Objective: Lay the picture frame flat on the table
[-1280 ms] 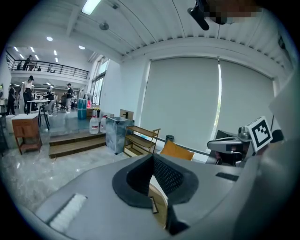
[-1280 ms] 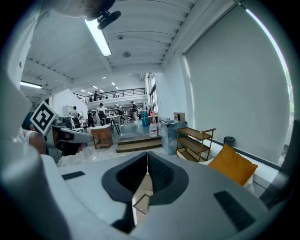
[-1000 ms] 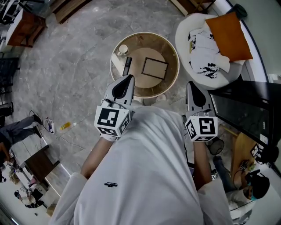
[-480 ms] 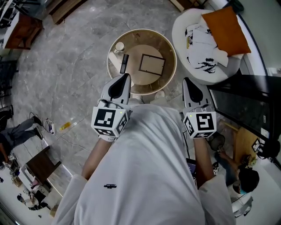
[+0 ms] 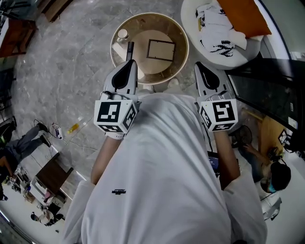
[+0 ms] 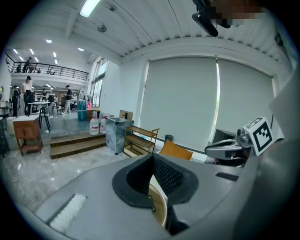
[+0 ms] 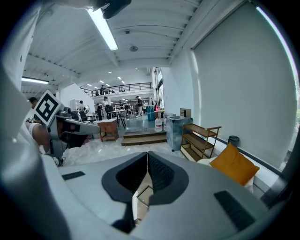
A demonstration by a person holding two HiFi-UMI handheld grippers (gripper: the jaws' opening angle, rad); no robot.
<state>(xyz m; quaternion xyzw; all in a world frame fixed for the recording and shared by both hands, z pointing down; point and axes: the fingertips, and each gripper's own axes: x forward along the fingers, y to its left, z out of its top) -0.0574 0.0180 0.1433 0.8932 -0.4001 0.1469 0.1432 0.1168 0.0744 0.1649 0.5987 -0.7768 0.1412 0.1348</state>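
Head view: white sleeves nearest. The left gripper (image 5: 130,64) and right gripper (image 5: 200,66) both have their jaws pressed together on nothing, at the near edge of the round table (image 5: 185,45). The picture frame (image 5: 161,50) lies flat near the table's middle, apart from both grippers. A dark stick (image 5: 129,49) lies just ahead of the left gripper, with a small cup (image 5: 122,34) at the far-left edge. To the right, a white chair (image 5: 188,24) holds a printed cloth (image 5: 217,31) and an orange cushion (image 5: 243,14).
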